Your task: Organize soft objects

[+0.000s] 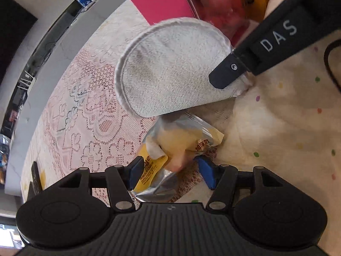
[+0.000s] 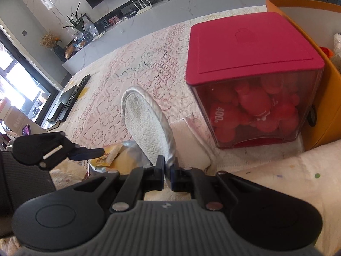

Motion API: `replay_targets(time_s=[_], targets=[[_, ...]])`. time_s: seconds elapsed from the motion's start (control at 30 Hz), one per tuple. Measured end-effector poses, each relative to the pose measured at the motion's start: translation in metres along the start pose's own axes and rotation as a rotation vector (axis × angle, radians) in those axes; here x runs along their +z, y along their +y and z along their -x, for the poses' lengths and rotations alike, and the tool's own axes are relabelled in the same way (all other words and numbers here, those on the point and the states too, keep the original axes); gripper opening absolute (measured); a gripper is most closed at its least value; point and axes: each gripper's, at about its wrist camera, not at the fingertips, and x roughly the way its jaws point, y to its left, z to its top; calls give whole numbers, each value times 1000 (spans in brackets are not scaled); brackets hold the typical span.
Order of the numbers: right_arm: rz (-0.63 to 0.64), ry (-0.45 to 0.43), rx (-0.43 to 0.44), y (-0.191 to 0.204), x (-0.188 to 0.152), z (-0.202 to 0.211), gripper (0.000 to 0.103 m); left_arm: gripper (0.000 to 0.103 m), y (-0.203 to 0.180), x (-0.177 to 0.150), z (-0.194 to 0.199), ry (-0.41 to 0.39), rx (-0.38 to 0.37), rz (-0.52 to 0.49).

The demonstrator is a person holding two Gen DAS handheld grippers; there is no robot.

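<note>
My right gripper (image 2: 167, 169) is shut on the edge of a round grey-white fabric pad (image 2: 147, 125) and holds it up off the table. In the left wrist view the pad (image 1: 170, 68) hangs from the right gripper's black finger (image 1: 232, 70). My left gripper (image 1: 169, 169) is open, its blue pads either side of a yellow and silver foil packet (image 1: 181, 147) lying on the table. The packet (image 2: 115, 155) also shows in the right wrist view, next to the left gripper's finger (image 2: 85, 152).
A red-lidded clear box (image 2: 251, 68) of red soft toys stands at the right, an orange bin (image 2: 324, 98) behind it. A lace tablecloth (image 2: 132, 79) covers the table. A cream dotted cloth (image 1: 287, 128) lies at the near right. A black remote (image 2: 70, 98) lies at the left.
</note>
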Motion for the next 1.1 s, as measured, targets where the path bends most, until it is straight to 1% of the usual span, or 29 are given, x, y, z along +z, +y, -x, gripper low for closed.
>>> replay_targets(time_s=[0.1, 0.17, 0.2, 0.27, 0.3, 0.33, 0.37, 0.43, 0.47, 0.63, 0.83, 0.9, 1.1], targets=[[6, 6, 1, 0, -1, -3, 4, 70, 0, 4, -7, 22, 17, -2], [8, 11, 2, -1, -1, -4, 4, 67, -1, 5, -11, 33, 20, 0], [8, 11, 3, -2, -2, -4, 4, 62, -1, 5, -12, 36, 21, 2], [9, 10, 2, -1, -1, -4, 4, 56, 0, 6, -13, 34, 27, 8], [10, 8, 1, 0, -1, -4, 4, 50, 0, 7, -12, 29, 33, 8], [11, 7, 0, 1, -1, -4, 4, 46, 0, 7, -11, 26, 46, 10], [13, 7, -1, 1, -1, -4, 4, 44, 0, 7, -10, 23, 53, 16], [19, 2, -5, 2, -2, -4, 4, 34, 2, 6, -6, 12, 63, 35], [24, -3, -8, 3, -2, -3, 4, 33, 3, 5, -5, 6, 64, 51], [42, -43, -28, 8, -1, 8, 3, 27, 17, -1, 11, -38, 55, 184], [65, -80, -33, 14, 2, 21, 3, 25, 39, -17, 38, -116, 9, 424], [72, -91, -36, 15, 1, 26, 2, 24, 44, -22, 45, -134, -2, 490], [93, -135, -46, 20, 0, 42, 2, 21, 52, -32, 74, -197, -1, 621]])
